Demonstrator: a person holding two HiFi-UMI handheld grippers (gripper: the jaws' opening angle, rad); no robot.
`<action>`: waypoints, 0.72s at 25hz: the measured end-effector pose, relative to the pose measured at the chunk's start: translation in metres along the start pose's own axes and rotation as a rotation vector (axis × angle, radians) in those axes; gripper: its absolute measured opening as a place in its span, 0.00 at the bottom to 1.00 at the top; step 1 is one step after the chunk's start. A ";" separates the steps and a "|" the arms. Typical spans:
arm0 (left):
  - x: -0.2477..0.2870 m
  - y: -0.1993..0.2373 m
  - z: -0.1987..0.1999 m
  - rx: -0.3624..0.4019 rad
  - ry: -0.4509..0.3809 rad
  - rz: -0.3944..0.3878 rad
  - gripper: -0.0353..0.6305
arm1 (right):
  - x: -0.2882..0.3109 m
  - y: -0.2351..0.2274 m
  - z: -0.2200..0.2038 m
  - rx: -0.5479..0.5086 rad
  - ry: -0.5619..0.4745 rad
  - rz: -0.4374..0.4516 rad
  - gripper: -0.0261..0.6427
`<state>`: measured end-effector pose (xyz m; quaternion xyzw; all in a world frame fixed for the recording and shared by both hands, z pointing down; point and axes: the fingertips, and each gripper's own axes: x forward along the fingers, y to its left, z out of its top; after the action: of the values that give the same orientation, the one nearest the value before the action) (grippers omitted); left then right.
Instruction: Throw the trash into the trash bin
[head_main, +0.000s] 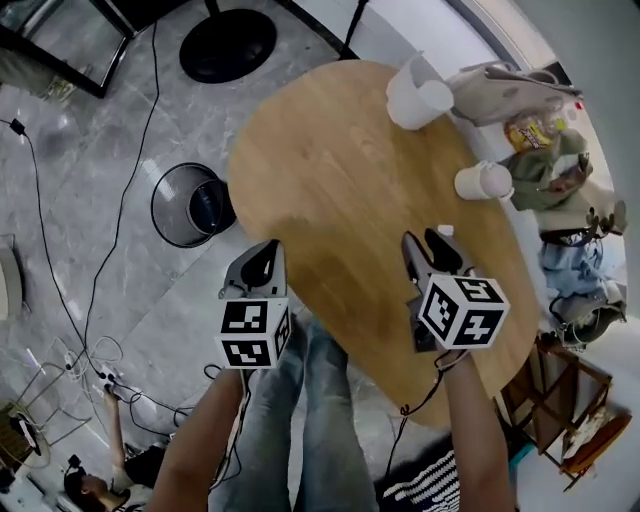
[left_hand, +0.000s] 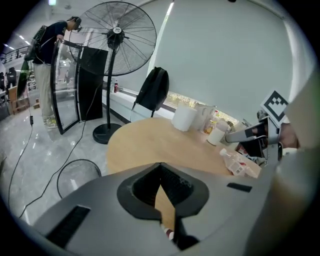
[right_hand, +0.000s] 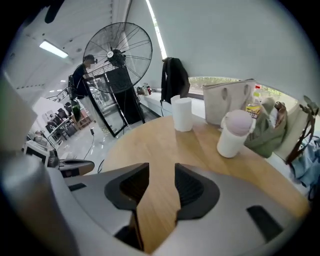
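I can read no words or numbers: the left cube (head_main: 253, 333) and right cube (head_main: 462, 311) show only black-and-white square markers, and the bottle (left_hand: 239, 162) label is too blurred.

The trash bin (head_main: 168, 212) is a round wire-mesh basket, dark inside. It stands upright and open-topped on the grey marble floor (head_main: 110, 130), just beside the edge of the round wooden table (head_main: 340, 170), at about 9 o'clock from the table's centre in the head view. A crushed clear plastic bottle (left_hand: 235, 161) with a white cap and a red-printed label lies on its side on the tabletop, toward the table's 3 o'clock side.
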<state>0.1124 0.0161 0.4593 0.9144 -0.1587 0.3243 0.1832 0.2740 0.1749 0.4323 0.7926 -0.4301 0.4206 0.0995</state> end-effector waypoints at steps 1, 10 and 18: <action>0.004 -0.009 0.001 0.010 0.005 -0.012 0.07 | -0.005 -0.010 -0.002 0.003 0.000 -0.013 0.29; 0.032 -0.062 0.011 0.079 0.035 -0.090 0.07 | -0.026 -0.067 -0.020 0.023 0.018 -0.113 0.29; 0.057 -0.073 0.023 0.092 0.044 -0.099 0.07 | -0.011 -0.094 -0.021 -0.039 0.076 -0.154 0.29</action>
<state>0.1962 0.0606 0.4632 0.9211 -0.0944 0.3419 0.1604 0.3306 0.2502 0.4561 0.8047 -0.3718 0.4330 0.1635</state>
